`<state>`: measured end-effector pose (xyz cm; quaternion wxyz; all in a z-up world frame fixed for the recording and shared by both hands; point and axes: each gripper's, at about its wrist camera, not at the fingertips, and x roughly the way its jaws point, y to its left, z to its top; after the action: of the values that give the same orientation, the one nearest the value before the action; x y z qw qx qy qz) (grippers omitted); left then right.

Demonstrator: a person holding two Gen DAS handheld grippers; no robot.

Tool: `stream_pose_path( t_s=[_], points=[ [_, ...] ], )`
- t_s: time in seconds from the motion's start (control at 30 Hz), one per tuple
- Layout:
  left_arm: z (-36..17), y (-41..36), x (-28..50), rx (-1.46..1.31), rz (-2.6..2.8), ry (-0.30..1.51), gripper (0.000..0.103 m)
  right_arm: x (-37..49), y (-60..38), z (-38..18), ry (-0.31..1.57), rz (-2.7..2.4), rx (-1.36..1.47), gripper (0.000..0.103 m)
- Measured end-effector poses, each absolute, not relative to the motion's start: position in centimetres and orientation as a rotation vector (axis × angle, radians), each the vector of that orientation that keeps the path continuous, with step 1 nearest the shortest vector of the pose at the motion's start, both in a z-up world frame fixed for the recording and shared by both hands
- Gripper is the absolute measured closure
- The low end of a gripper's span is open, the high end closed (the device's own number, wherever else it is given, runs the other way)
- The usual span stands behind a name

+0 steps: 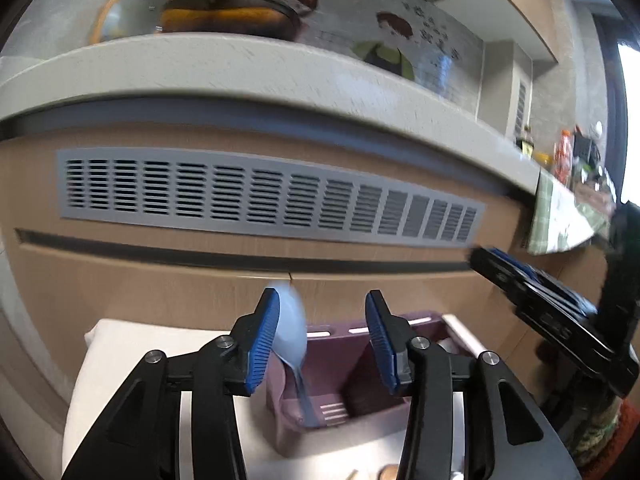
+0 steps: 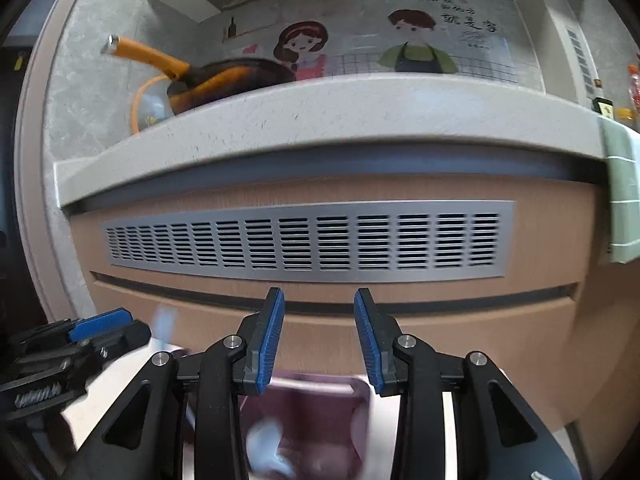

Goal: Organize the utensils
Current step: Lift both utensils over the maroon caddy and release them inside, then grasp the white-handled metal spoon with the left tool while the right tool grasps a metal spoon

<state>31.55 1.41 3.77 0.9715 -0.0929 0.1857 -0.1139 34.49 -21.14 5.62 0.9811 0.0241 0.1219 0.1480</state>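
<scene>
the left gripper [image 1: 323, 334] is spread wide, with the pale blue spoon [image 1: 294, 336] leaning bowl-up against its left pad, handle down in the mauve utensil holder [image 1: 344, 364] at 6 o'clock. the right gripper [image 2: 319, 336] is spread too, pinching nothing, above the holder.

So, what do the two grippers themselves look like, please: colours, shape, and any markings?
Both look alike. The left gripper and the right gripper have matte black angular linkage arms with triangular cut-outs and round silver pivot bolts. The jaws carry bright blue ribbed pads. The right gripper's body shows pale lettering in the left wrist view, too blurred to read. No cables or sleeves are visible.
</scene>
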Motion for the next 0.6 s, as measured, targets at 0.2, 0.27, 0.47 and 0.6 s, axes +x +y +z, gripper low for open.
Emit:
stream_pose_path(
  t_s=[0.2, 0.27, 0.47, 0.6],
  points=[
    [4.4, 3.5, 26.2, -0.192, -0.16, 0.428, 0.053, 28.6, -24.2, 6.4, 0.322, 0.268, 0.006, 0.067],
    [3.2, 3.9, 24.7, -0.193, -0.144, 0.489, 0.053, 27.0, -24.8, 5.5, 0.412, 0.28, -0.017, 0.067],
    [-2.0, 4.6, 19.1, -0.219, -0.107, 0.678, 0.053, 23.0, -25.7, 0.0, 0.66, 0.279, -0.069, 0.067],
    [-4.1, 4.8, 15.6, -0.188, -0.058, 0.731, 0.053, 21.0, -25.6, -4.4, 0.815, 0.271, -0.08, 0.068]
  ],
)
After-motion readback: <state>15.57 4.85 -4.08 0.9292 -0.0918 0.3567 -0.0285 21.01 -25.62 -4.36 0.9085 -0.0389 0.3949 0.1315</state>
